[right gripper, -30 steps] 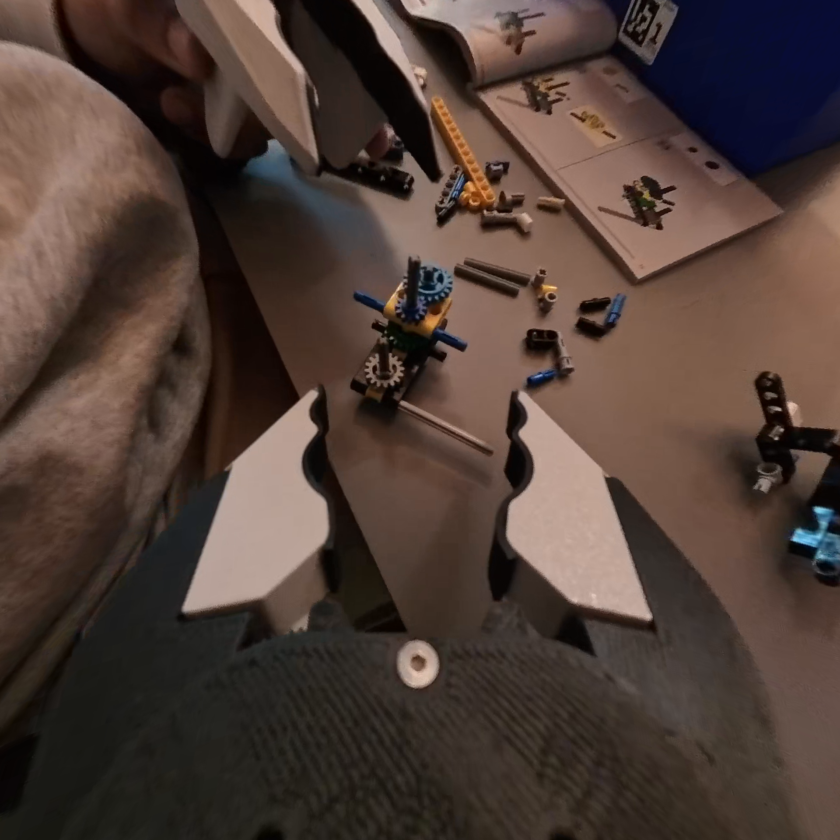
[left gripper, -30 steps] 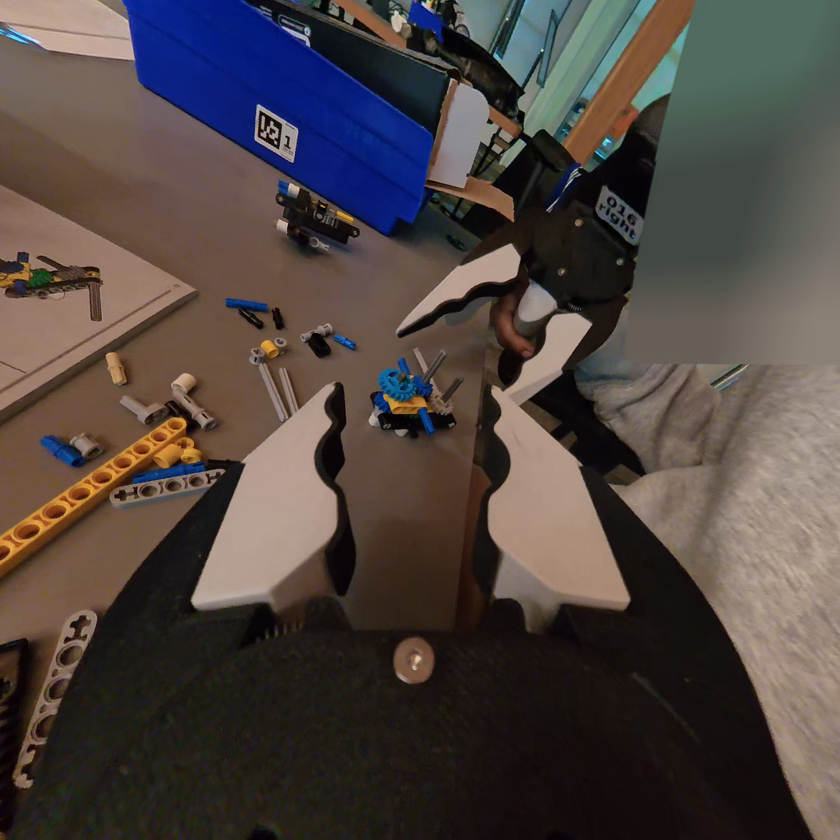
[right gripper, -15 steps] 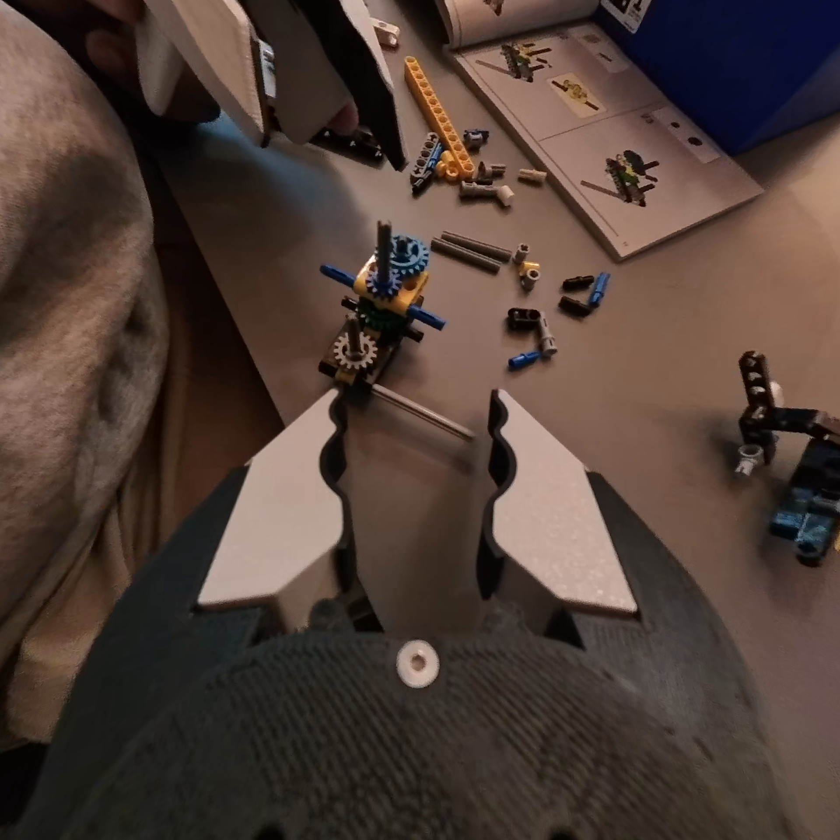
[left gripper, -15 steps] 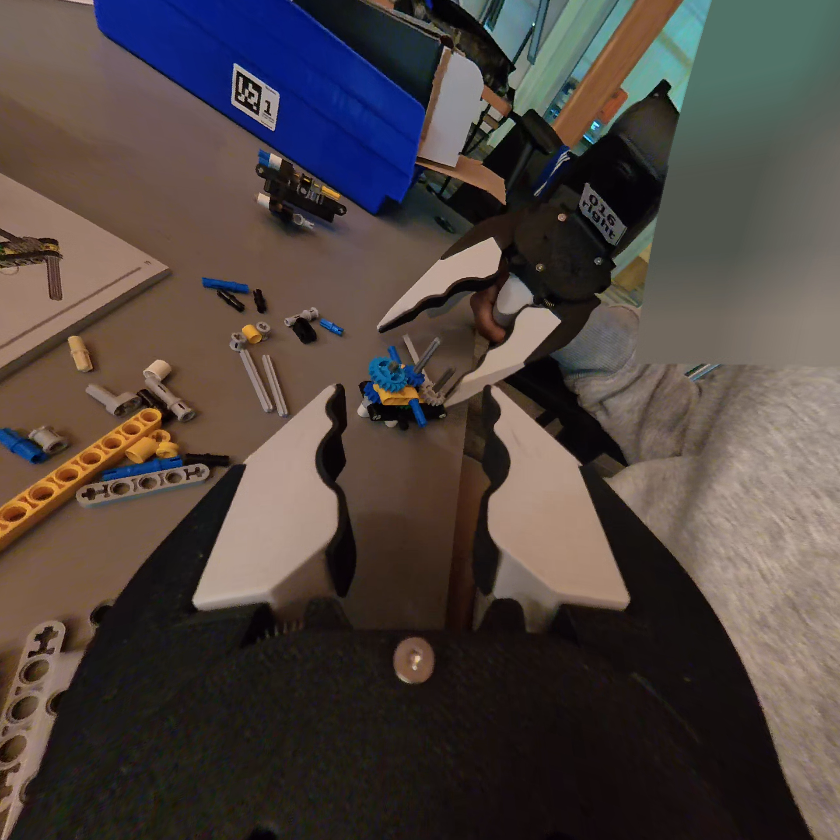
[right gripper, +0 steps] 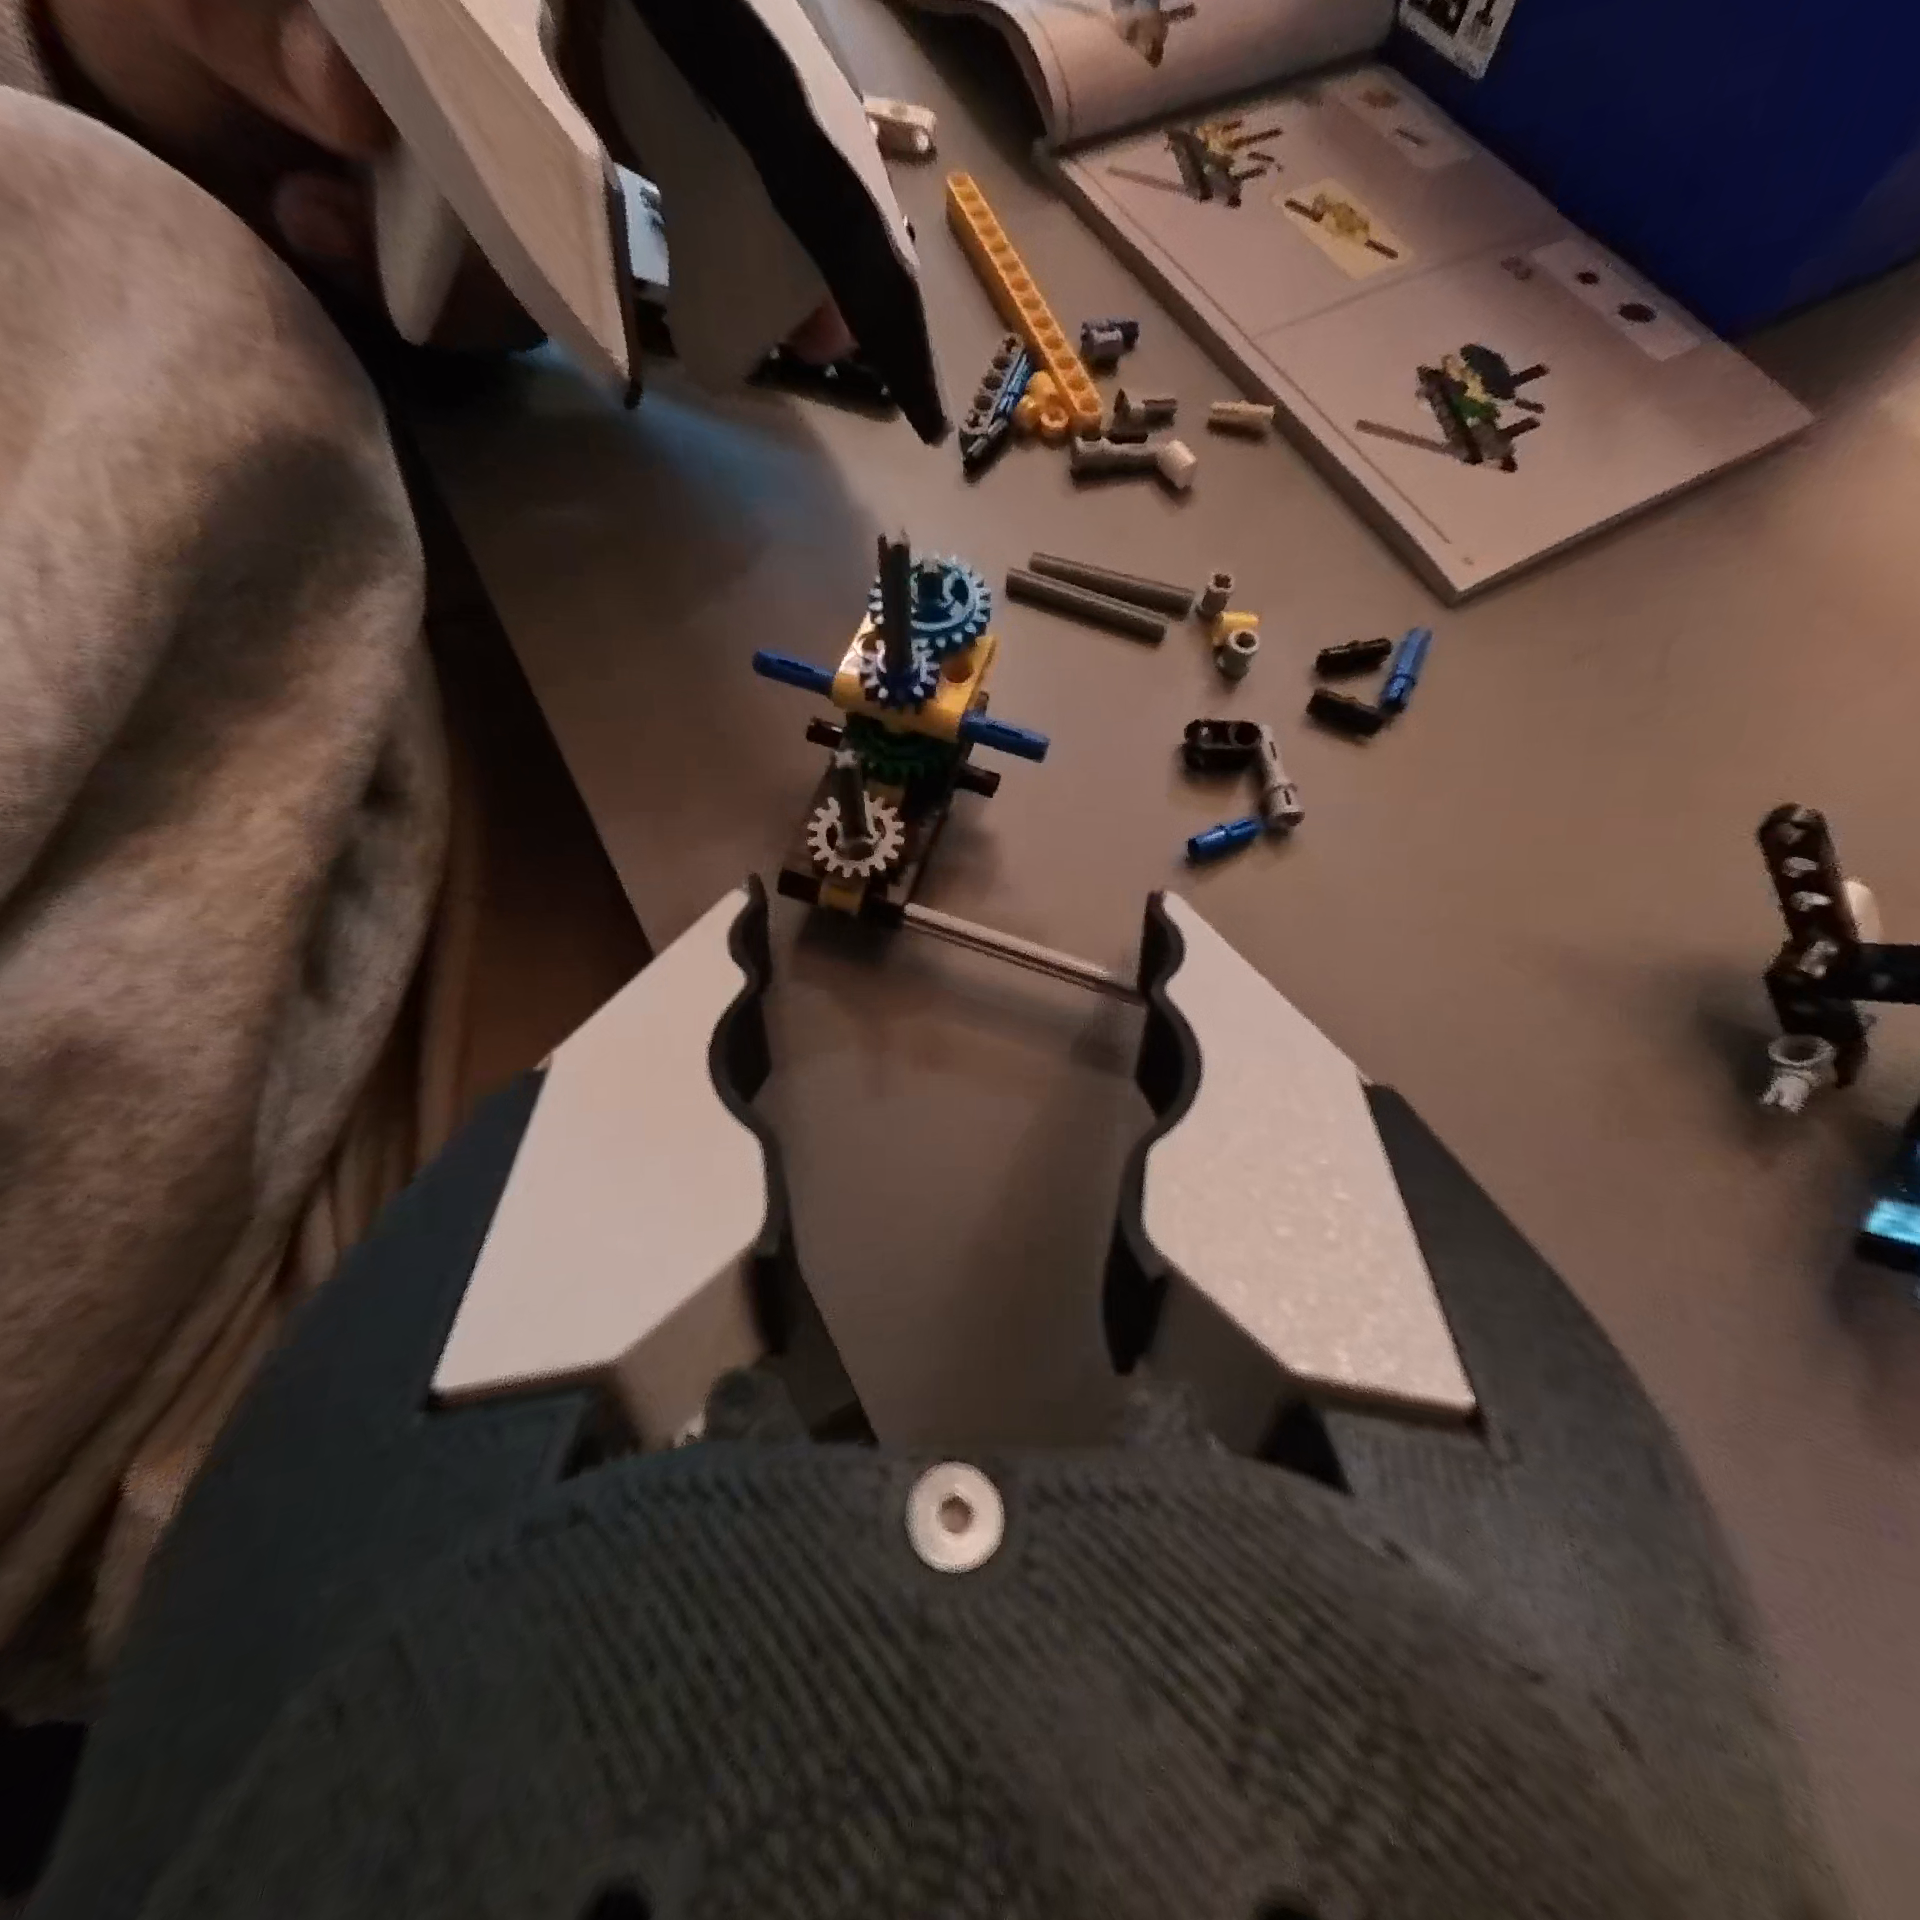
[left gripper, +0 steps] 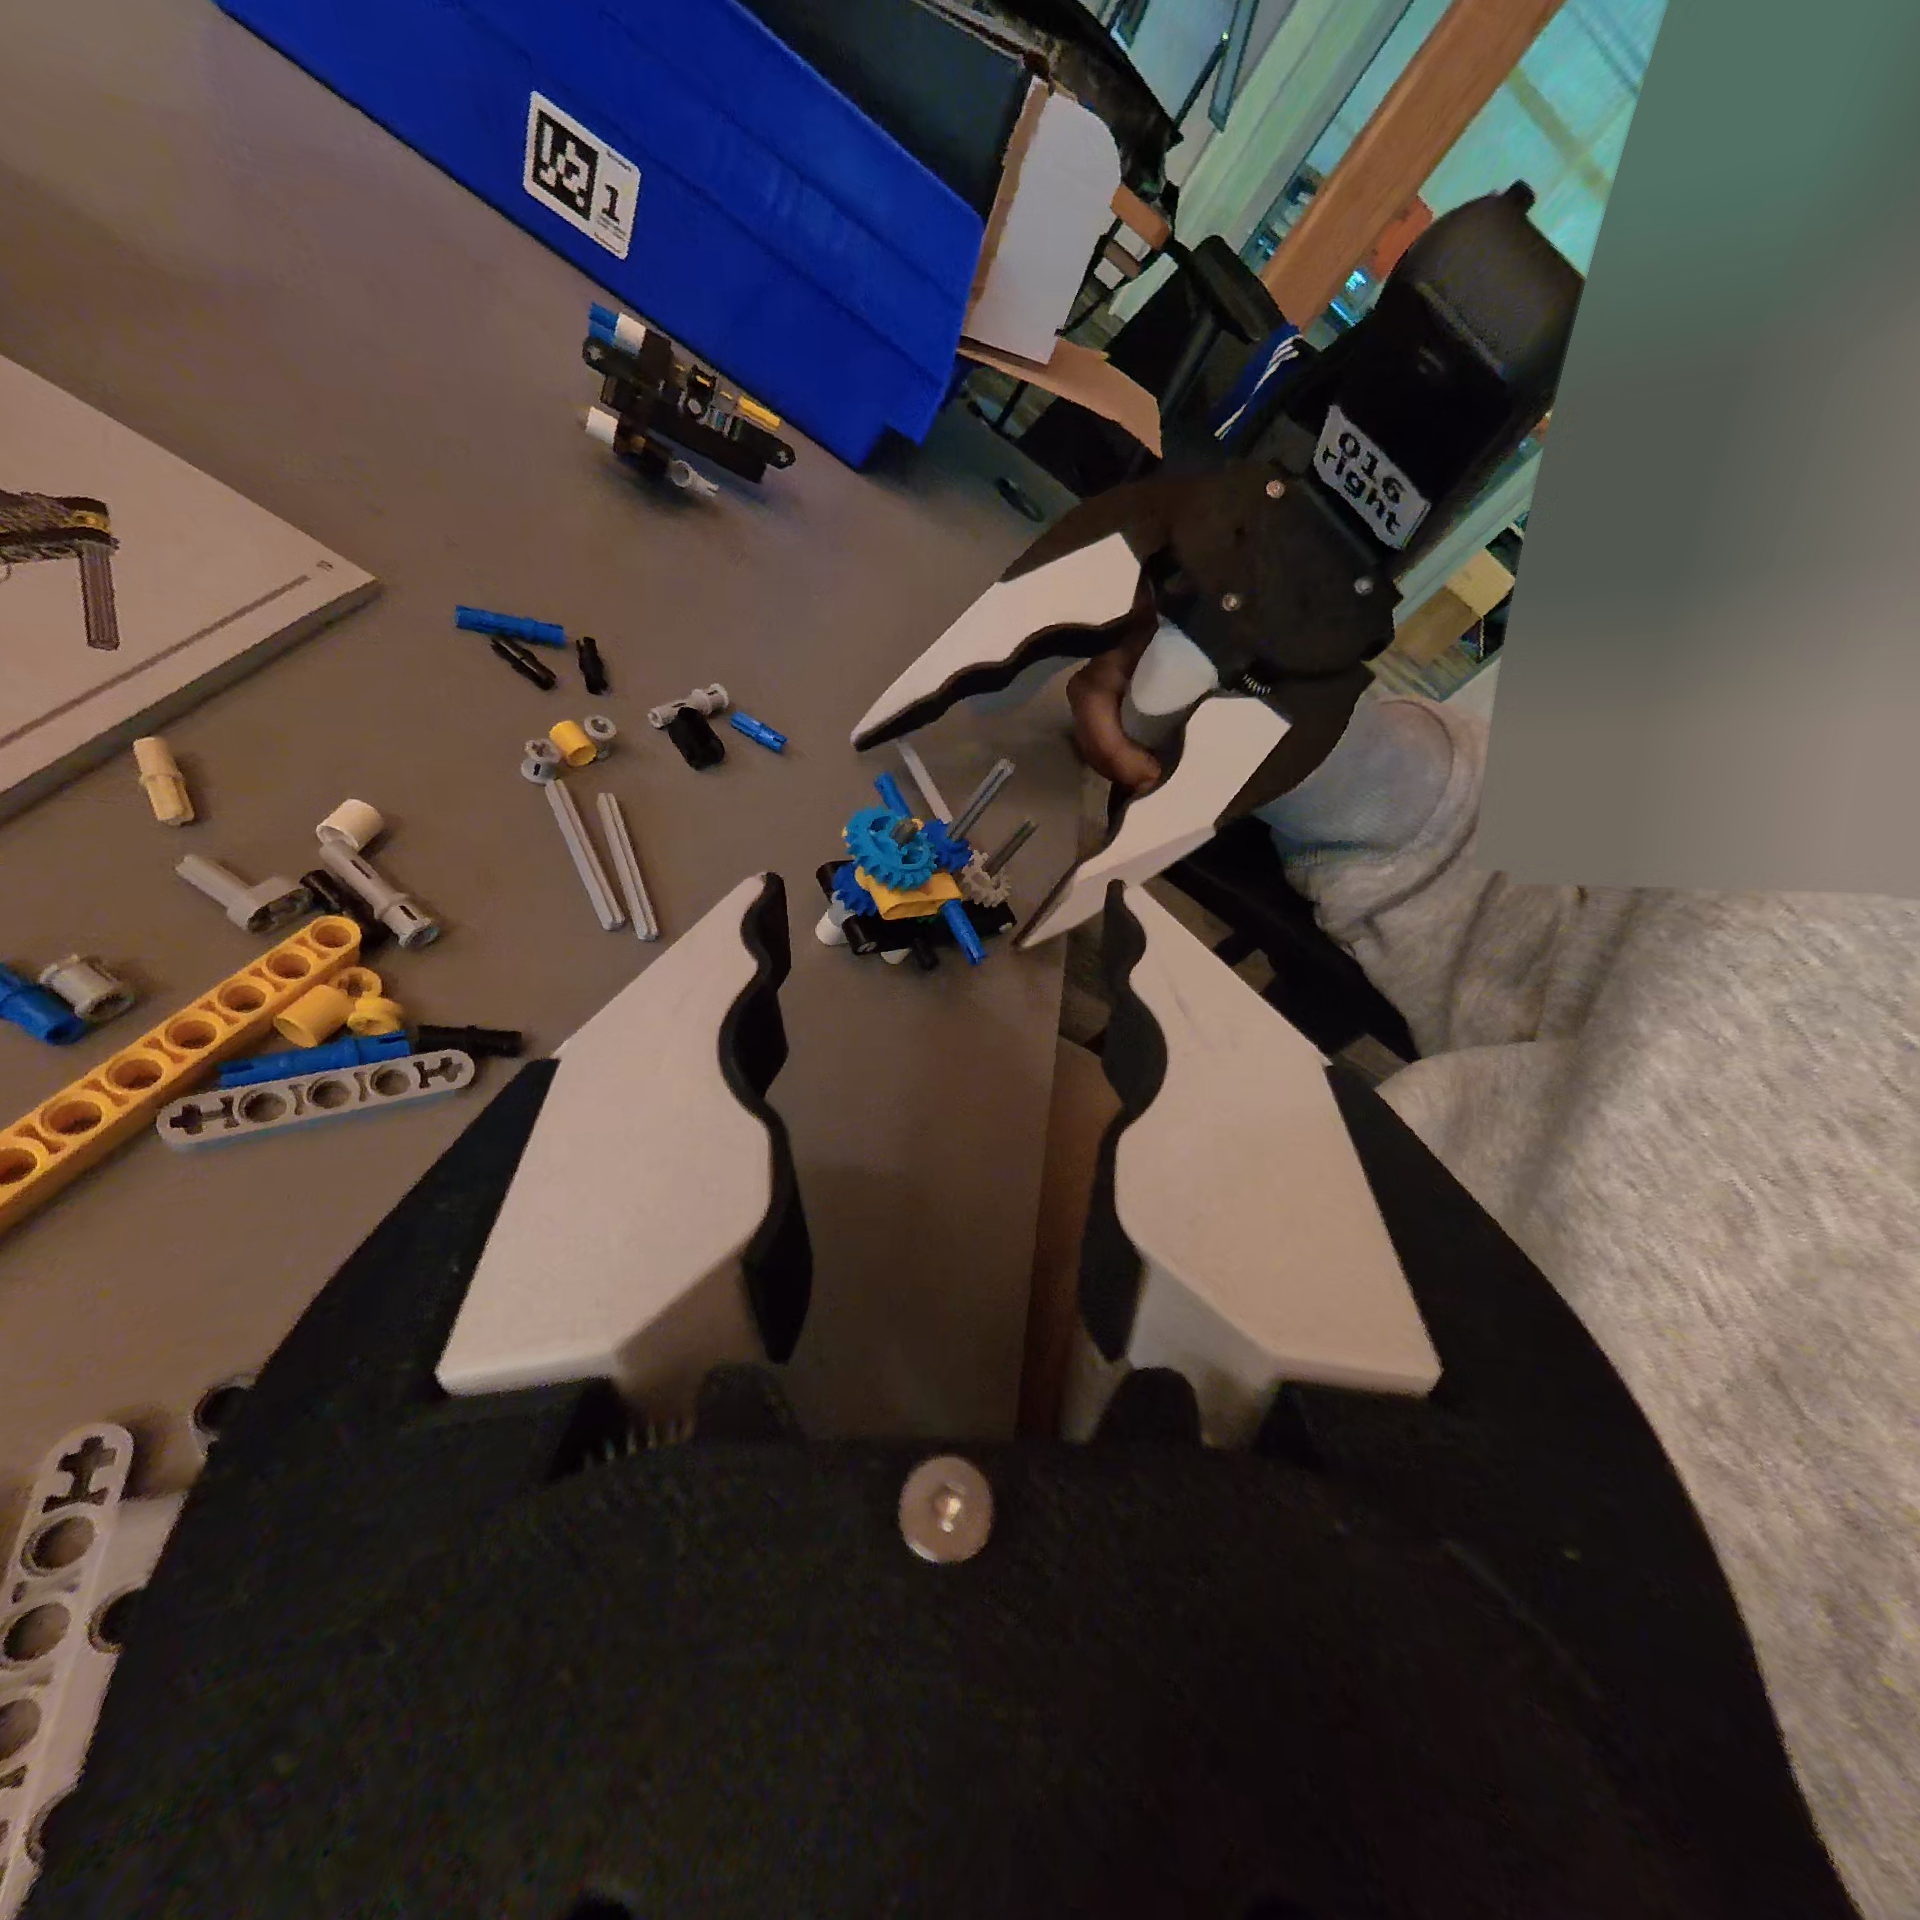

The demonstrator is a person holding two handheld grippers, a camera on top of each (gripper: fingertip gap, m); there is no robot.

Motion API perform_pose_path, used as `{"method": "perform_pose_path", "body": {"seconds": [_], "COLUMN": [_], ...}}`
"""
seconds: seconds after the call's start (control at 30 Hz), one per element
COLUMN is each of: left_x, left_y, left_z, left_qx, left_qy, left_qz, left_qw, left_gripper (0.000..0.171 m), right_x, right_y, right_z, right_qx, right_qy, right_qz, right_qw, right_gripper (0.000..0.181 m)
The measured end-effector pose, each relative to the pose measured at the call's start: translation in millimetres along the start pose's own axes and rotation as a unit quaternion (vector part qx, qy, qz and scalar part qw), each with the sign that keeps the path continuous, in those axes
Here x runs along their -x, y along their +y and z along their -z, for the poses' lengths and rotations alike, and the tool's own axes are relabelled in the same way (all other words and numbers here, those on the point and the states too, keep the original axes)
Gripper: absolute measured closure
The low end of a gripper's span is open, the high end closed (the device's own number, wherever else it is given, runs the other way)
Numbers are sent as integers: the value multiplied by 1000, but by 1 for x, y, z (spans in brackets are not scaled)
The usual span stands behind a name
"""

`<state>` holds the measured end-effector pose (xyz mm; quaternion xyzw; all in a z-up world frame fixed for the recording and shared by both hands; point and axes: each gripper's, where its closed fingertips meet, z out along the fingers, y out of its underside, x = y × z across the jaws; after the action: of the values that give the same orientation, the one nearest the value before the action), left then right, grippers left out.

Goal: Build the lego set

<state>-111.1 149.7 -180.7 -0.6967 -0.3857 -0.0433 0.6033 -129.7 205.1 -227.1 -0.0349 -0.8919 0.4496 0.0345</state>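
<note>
A small gear assembly (left gripper: 909, 883) of yellow, blue and black parts with blue and grey gears stands near the table's edge; it also shows in the right wrist view (right gripper: 894, 727). My left gripper (left gripper: 940, 894) is open and empty, its tips just short of the assembly. My right gripper (right gripper: 956, 899) is open and empty, with its tips either side of a thin grey axle (right gripper: 1008, 951) lying against the assembly's near end. In the left wrist view the right gripper (left gripper: 940, 840) hangs over the assembly from the far side.
Loose pins, two grey axles (left gripper: 603, 862), a yellow beam (left gripper: 177, 1049) and a grey beam (left gripper: 312, 1096) lie to the left. An instruction booklet (right gripper: 1403, 343), a blue bin (left gripper: 727, 208) and a black sub-assembly (left gripper: 675, 405) sit farther off. The table edge (left gripper: 1049, 1143) and a grey sleeve (left gripper: 1662, 1247) are close. The gap from one gripper's tips to the other's is roughly 8 cm.
The right gripper has come down and forward to the assembly, so its tips now flank the loose axle. The left gripper has edged closer to the assembly. Both stay open.
</note>
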Motion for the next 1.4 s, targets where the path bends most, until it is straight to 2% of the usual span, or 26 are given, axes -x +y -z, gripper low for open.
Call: {"method": "perform_pose_path", "body": {"seconds": [0.23,0.43,0.87,1.4], "left_x": [0,0,0,0], "left_y": [0,0,0,1], "left_z": [0,0,0,-1], "left_qx": [0,-1,1,6], "left_qy": [-1,-1,3,7], "left_qz": [1,1,5,8], "left_qw": [1000,1000,1000,1000], "left_gripper": [113,113,113,113], "right_x": [-11,-37,-19,-23], "right_y": [1,-2,-1,1], "right_z": [0,10,-1,-8], "right_qx": [4,-7,10,25], "right_qy": [32,111,65,77], "right_qz": [-13,-6,8,-2], "right_qw": [999,994,998,997], "right_gripper": [115,124,134,146]}}
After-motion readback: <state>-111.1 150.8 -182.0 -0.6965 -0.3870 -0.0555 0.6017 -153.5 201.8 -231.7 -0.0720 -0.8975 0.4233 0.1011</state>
